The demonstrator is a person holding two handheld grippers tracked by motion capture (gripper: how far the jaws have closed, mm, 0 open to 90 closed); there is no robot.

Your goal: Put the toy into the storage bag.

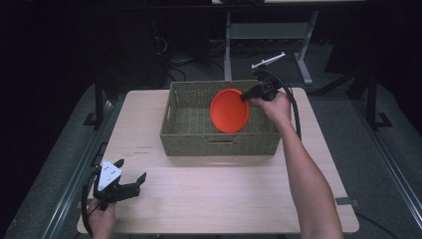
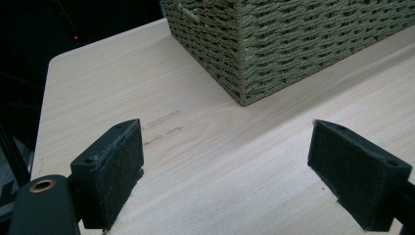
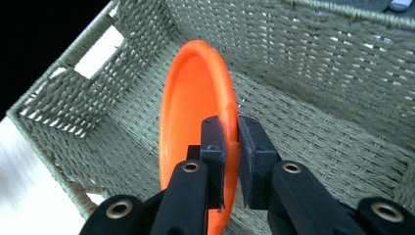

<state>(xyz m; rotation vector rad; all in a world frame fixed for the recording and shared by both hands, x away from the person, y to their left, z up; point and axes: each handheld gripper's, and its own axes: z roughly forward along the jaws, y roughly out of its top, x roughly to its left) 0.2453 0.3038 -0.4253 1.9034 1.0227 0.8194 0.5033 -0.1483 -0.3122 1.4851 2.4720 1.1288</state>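
Observation:
An orange plate (image 1: 229, 110) hangs on edge over the woven basket (image 1: 189, 139), pinched at its rim by my right gripper (image 1: 246, 96). In the right gripper view the two black jaws close on the plate's rim (image 3: 230, 115) and the plate (image 3: 188, 112) stands upright above the basket's floor (image 3: 313, 142). My left gripper (image 1: 131, 170) rests near the table's front left corner, open, with nothing between its pads (image 2: 115, 169). The basket's corner (image 2: 274, 49) lies ahead of it, well apart.
The light wooden table (image 1: 224, 199) has bare surface in front of the basket and to its left. A grey table frame (image 1: 268, 35) stands on the floor behind. A cable (image 1: 294, 107) trails from the right gripper along the person's forearm.

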